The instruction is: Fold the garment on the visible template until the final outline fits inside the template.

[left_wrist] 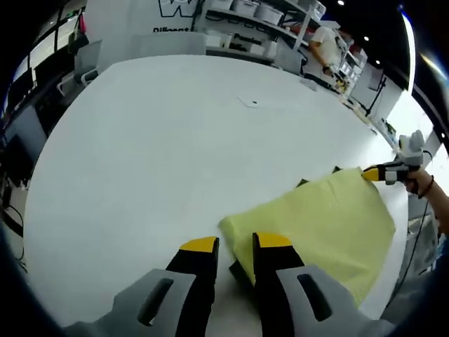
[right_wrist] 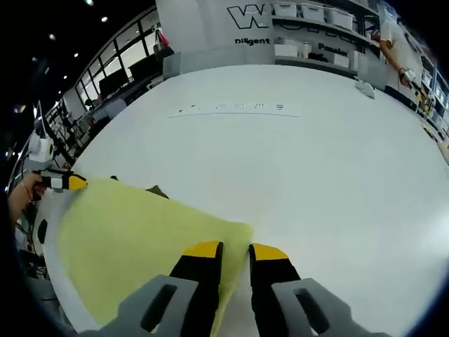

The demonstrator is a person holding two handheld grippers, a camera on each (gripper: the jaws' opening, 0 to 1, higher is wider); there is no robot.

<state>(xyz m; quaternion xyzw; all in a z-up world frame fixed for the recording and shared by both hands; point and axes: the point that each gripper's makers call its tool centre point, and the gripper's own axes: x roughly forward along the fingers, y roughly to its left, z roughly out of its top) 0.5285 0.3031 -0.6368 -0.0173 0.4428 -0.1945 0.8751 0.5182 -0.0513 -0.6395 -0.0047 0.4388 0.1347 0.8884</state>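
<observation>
In the left gripper view, the left gripper (left_wrist: 236, 243) is seen with its jaws narrowed on one corner of the yellow garment (left_wrist: 323, 225); in the right gripper view, the right gripper (right_wrist: 236, 249) is seen pinching the opposite corner. The garment lies flat near the edge of the white table (right_wrist: 280, 161), with a dark template (left_wrist: 242, 274) peeking out beneath it. The cloth is judged light, limp and thin — corners and hems are best taken. Shelves (right_wrist: 323, 28) are seen beyond the table.
</observation>
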